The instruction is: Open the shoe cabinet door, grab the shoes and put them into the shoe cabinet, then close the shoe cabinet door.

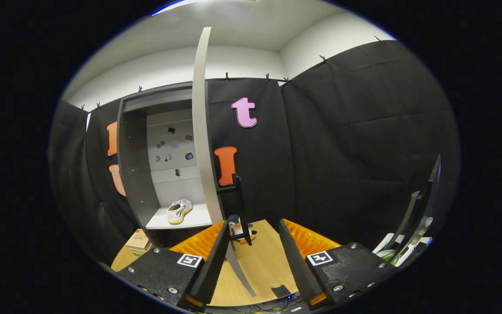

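Note:
The dark shoe cabinet [133, 165] stands beyond my left finger with its door [201, 131] swung wide, seen edge-on as a pale curved strip. A white shoe with a yellowish sole [179, 211] lies on the cabinet's light shelf [190, 220]. The door's black bar handle [239, 205] sticks out just ahead of my fingertips. My gripper [253, 223] is open; the door's lower edge runs down between the fingers, close to the left one, and neither finger presses on it.
A small penguin toy [235, 227] sits on the wooden surface [264, 261] just beyond the fingertips. A stack of books or boxes [137, 240] lies below the cabinet. A dark upright stand [416, 218] rises off to the right.

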`<state>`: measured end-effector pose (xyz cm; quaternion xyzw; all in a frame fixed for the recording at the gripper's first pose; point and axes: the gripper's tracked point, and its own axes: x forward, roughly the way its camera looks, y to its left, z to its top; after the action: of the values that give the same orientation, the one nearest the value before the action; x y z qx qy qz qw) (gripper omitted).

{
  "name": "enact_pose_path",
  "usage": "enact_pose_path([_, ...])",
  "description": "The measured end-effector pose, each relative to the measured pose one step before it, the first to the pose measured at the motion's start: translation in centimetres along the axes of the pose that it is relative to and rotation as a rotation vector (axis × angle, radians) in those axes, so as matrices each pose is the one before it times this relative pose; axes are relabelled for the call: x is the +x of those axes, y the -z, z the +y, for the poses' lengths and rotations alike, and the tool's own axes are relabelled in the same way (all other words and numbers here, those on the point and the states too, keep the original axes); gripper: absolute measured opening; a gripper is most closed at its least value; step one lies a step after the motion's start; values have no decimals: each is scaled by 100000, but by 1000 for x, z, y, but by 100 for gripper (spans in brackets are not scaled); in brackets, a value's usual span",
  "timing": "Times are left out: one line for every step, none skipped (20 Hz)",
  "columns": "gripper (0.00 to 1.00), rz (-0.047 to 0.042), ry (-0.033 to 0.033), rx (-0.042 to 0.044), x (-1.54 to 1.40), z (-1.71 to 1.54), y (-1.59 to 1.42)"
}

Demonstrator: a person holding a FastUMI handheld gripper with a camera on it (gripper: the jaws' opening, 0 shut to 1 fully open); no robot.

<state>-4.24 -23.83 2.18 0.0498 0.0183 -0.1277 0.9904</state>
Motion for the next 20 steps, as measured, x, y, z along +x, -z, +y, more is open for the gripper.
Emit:
enact_pose_path([73, -267, 51, -667, 738, -439, -30])
enact_pose_path([73, 454, -451, -294, 448, -108, 7])
enact_pose_path([74, 198, -336, -246, 386, 3, 18])
enact_pose_path([74, -430, -641, 45, 264, 37, -179])
enact_pose_path([74, -33, -1280, 203, 182, 323, 44])
enact_pose_path([74, -319, 365, -603, 6, -18, -139])
enact_pose_path([74, 12, -100, -767, 290, -110, 71])
enact_pose_path([74, 44, -130, -207, -30, 10, -52])
enact_pose_path([74, 342, -209, 157, 8, 80, 18])
enact_pose_path([74, -44, -155, 139, -32, 65, 1])
enact_pose_path([74, 109, -97, -93, -1, 135, 42])
enact_pose_path([74, -324, -25, -794, -47, 147, -94])
enact_pose_path([75, -138, -241, -849, -90, 119, 34])
enact_pose_path([75, -247, -485, -625, -100, 394, -20])
enact_pose_path([74, 71, -673, -124, -75, 286, 8])
enact_pose_path([74, -86, -817, -32, -134, 338, 30])
enact_pose_path([74, 196, -876, 341, -100, 524, 97])
enact_pose_path([74, 46, -1090, -64, -125, 528, 98])
enact_pose_path([74, 57, -1286, -374, -131, 594, 29])
enact_pose_path([74, -117, -1616, -694, -177, 706, -23])
